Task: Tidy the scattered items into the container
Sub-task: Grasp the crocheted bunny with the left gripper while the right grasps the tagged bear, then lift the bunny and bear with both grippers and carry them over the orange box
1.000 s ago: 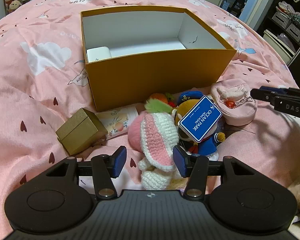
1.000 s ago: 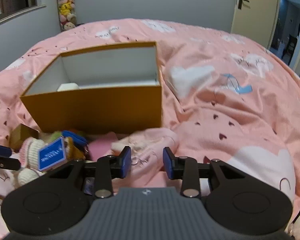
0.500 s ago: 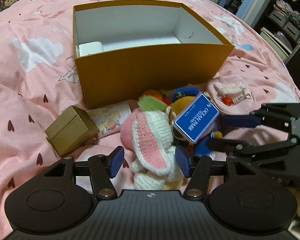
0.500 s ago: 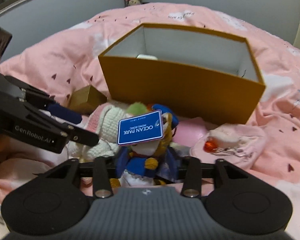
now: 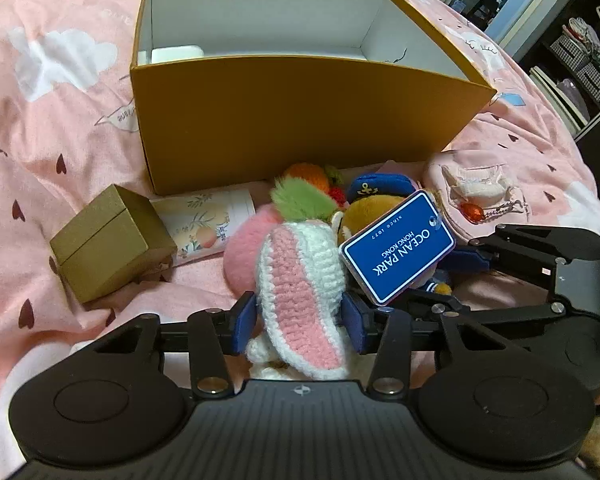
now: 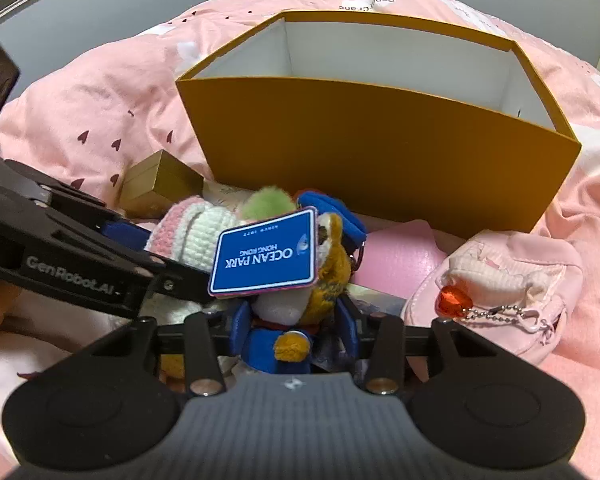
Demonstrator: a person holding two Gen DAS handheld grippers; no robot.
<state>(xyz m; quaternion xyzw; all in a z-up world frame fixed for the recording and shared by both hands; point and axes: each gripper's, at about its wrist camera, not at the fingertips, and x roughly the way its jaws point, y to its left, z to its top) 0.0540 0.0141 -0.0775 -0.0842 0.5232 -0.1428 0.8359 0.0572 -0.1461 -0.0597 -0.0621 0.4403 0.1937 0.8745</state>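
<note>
**Both tongs close in on the toy pile before the box**

Left wrist view: the left gripper [image 5: 298, 322] is closing around the pink-and-white crocheted toy [image 5: 300, 280], blue pads touching its sides. The orange box [image 5: 292, 120] stands at 12 o'clock, a white item [image 5: 176, 54] inside. A gold box [image 5: 108, 242] lies at 10 o'clock, a pink pouch [image 5: 476, 196] at 2 o'clock.

Right wrist view: the right gripper [image 6: 294, 334] is closing on the sailor plush [image 6: 288, 344] and already grips it; its blue tag [image 6: 264, 256] sits at 12 o'clock.
</note>
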